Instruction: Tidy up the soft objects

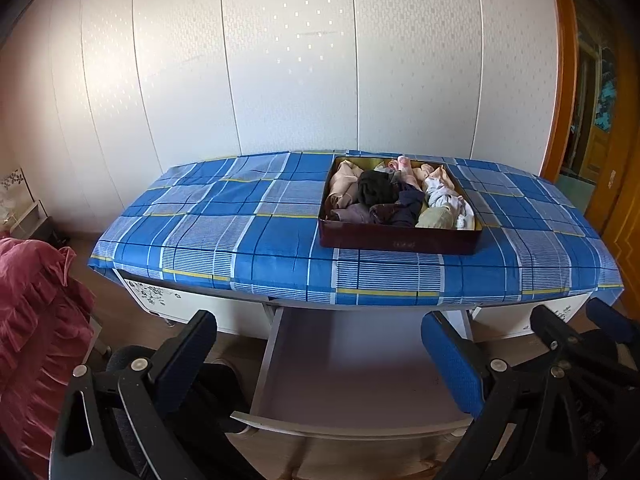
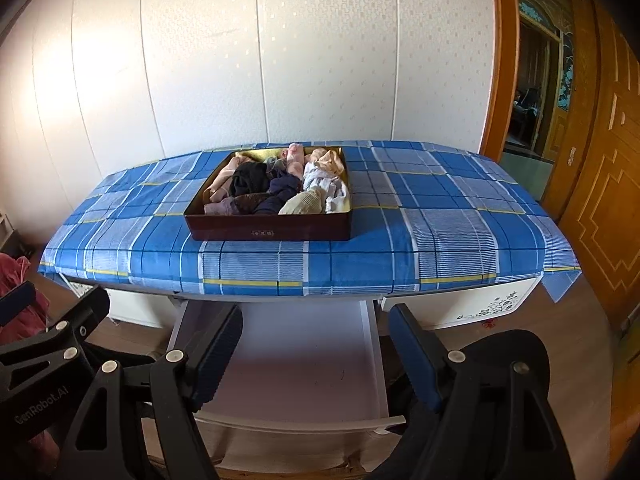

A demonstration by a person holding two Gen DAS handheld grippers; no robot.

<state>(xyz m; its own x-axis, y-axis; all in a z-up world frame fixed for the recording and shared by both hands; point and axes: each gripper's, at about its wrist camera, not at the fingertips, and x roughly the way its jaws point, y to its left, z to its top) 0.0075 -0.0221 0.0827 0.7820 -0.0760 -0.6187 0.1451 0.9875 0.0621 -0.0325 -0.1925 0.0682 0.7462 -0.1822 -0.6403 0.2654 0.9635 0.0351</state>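
The right gripper [image 2: 316, 356] stands with its blue-padded jaws well apart and nothing between them, hanging over the pulled-out white drawer [image 2: 296, 364] below the table edge. The left gripper [image 1: 320, 360] is likewise wide open and empty, poised over the same drawer [image 1: 348, 364]; in its view the right tool's blue pad shows just beside it at the lower right, so the two tongs are close together and could knock if either swings sideways.

Beyond the drawer lies the table covered in a blue plaid cloth with yellow stripes [image 2: 420, 216], and on it, toward the wall, the dark maroon shallow box [image 2: 272, 234] packed with rolled and bunched soft garments [image 2: 276, 190] in beige, black, dark purple, pale green and white. These should be light and limp: they will sag and unroll when lifted, and a neighbour may snag and come along. I would judge the best hold to be a pinch across the thick middle of one roll, the pale green roll [image 2: 302, 202] at the near right corner being easiest to reach.

The box's upright walls mean each piece must come up clear before moving sideways. The cloth may slide or wrinkle if the box is pushed. Open room lies left and right of the box; the drawer's raised front lip [image 2: 304, 424] and the table's overhanging edge bound the way in.
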